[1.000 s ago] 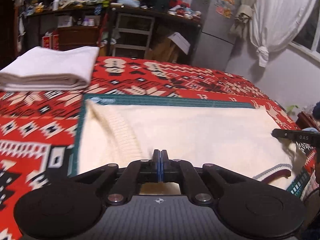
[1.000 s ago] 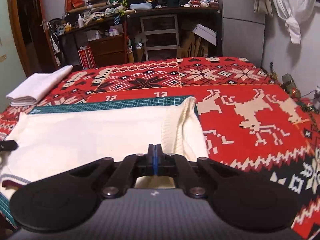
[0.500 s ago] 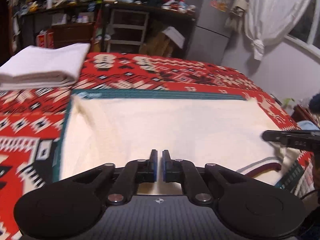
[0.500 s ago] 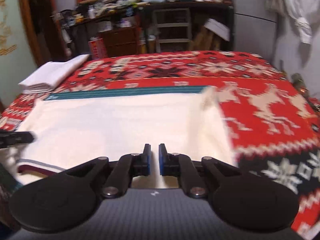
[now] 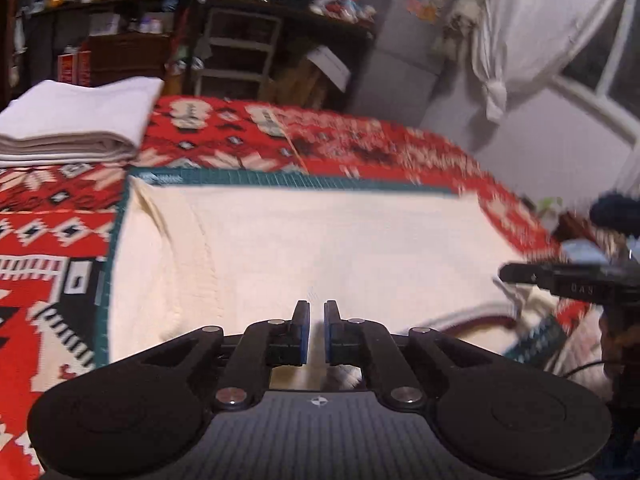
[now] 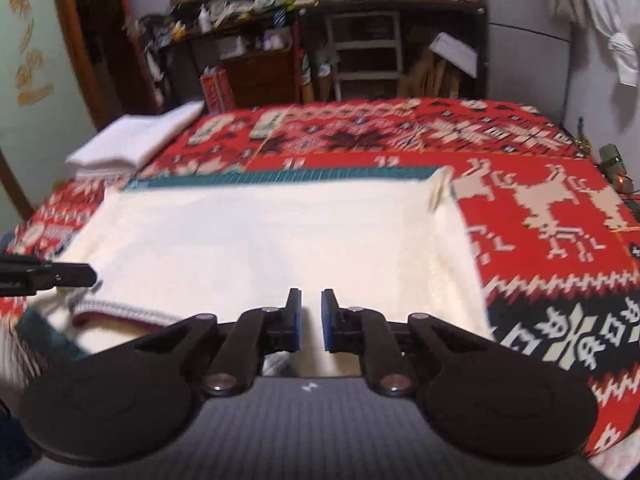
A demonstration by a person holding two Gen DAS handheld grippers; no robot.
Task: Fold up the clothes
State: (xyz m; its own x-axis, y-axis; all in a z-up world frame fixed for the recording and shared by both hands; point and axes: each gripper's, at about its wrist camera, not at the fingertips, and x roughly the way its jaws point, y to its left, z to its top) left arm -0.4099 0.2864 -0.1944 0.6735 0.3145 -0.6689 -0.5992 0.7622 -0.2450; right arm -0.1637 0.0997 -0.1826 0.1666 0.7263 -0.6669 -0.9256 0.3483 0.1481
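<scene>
A cream knitted sweater (image 5: 320, 248) lies flat on a green cutting mat (image 5: 280, 178) over the red patterned bedspread; its striped neckline (image 5: 472, 318) is near the front edge. My left gripper (image 5: 316, 314) hovers over the sweater's near edge, open by a narrow gap with nothing between the fingers. In the right wrist view the same sweater (image 6: 264, 240) fills the middle, and my right gripper (image 6: 311, 304) is likewise slightly open and holds nothing. The right gripper's tip (image 5: 560, 276) shows at the right of the left view, the left gripper's tip (image 6: 48, 274) at the left of the right view.
A folded white garment (image 5: 76, 120) rests at the bed's back left (image 6: 136, 140). The red bedspread (image 6: 540, 200) extends to the right. Cluttered shelves (image 6: 260, 40) and a wall stand behind the bed; a tied white curtain (image 5: 520, 40) hangs at the right.
Both grippers went from shut on the sweater's near edge to slightly open, letting it go. Both cameras lifted and drew back a little; the sweater now lies flat.
</scene>
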